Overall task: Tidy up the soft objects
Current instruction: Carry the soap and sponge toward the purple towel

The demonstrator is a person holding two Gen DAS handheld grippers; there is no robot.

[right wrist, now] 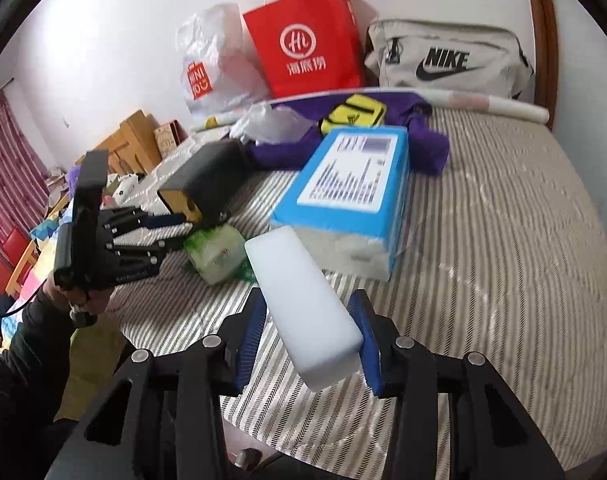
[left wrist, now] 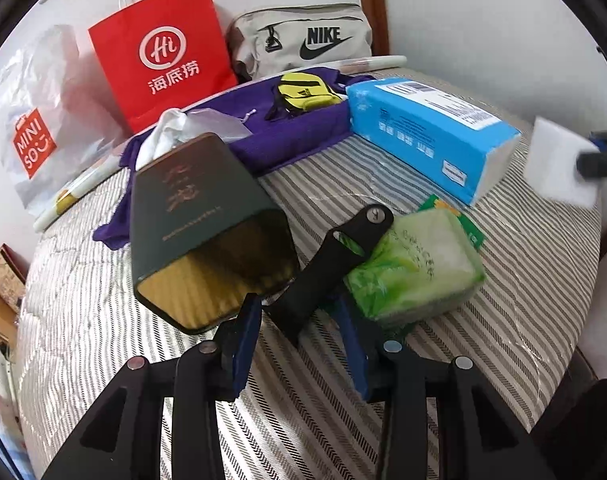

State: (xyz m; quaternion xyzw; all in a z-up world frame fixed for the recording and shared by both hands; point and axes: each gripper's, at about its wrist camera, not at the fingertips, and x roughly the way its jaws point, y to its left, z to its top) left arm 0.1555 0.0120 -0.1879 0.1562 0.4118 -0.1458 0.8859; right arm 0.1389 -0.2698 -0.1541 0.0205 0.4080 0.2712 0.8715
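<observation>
My right gripper (right wrist: 309,340) is shut on a white foam block (right wrist: 303,304) and holds it above the striped bed; the block also shows at the right edge of the left wrist view (left wrist: 559,160). My left gripper (left wrist: 299,344) is open just above the bed, with a black strap piece (left wrist: 335,256) lying between its fingers. A dark green box (left wrist: 207,232) with a gold inside lies open-end toward it on the left. A green tissue pack (left wrist: 419,268) lies to its right. The left gripper shows in the right wrist view (right wrist: 179,224).
A blue tissue package (left wrist: 427,132) lies mid-bed. A purple cloth (left wrist: 287,132) with a yellow pouch (left wrist: 303,92) lies behind it. A red paper bag (left wrist: 163,56), a white Miniso bag (left wrist: 35,120) and a grey Nike bag (left wrist: 303,40) stand along the wall.
</observation>
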